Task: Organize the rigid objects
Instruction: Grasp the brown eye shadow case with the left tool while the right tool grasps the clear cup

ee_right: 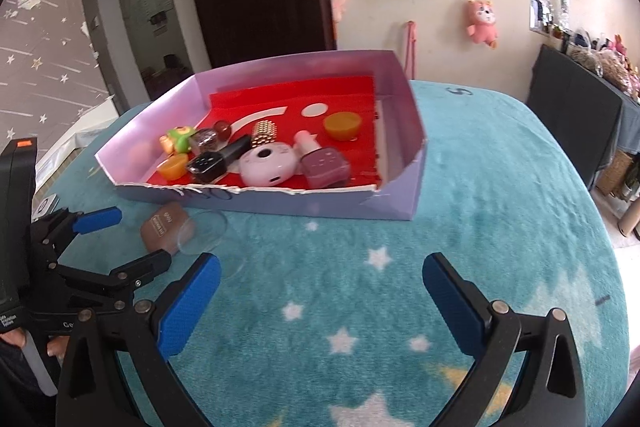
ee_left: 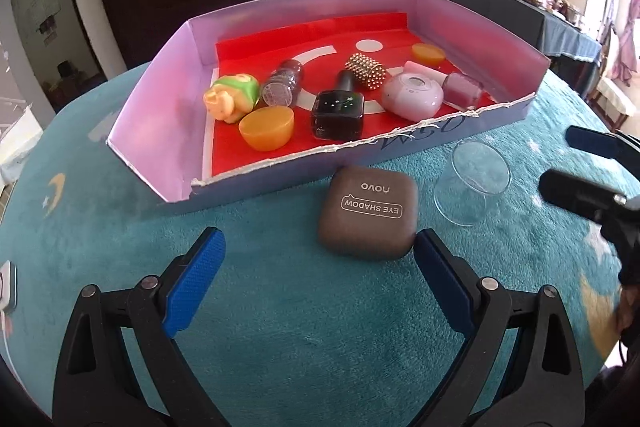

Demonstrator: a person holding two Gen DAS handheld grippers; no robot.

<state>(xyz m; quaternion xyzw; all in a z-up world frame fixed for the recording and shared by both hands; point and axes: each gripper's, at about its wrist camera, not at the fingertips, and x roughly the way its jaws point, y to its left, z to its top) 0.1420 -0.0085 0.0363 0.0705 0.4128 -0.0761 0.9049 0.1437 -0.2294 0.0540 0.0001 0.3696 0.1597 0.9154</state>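
Note:
A brown eye-shadow case (ee_left: pixel 368 213) lies on the teal cloth in front of the purple cardboard tray (ee_left: pixel 160 131). A clear glass cup (ee_left: pixel 470 183) lies on its side to its right. My left gripper (ee_left: pixel 320 251) is open, its blue fingers just short of the case, the right finger near the case's corner. My right gripper (ee_right: pixel 320 279) is open and empty over the cloth; the case (ee_right: pixel 164 231) and cup (ee_right: pixel 204 231) lie to its left, near the left gripper (ee_right: pixel 120 239). The tray (ee_right: pixel 400 195) holds nail polish bottles, orange cups and a toy.
In the tray: a black bottle (ee_left: pixel 338 109), a pale pink round case (ee_left: pixel 412 95), a gold studded cylinder (ee_left: pixel 365 70), a green-yellow toy (ee_left: pixel 232 97). A white object (ee_left: pixel 6 287) lies at the table's left edge. A dark side table (ee_right: pixel 572 123) stands right.

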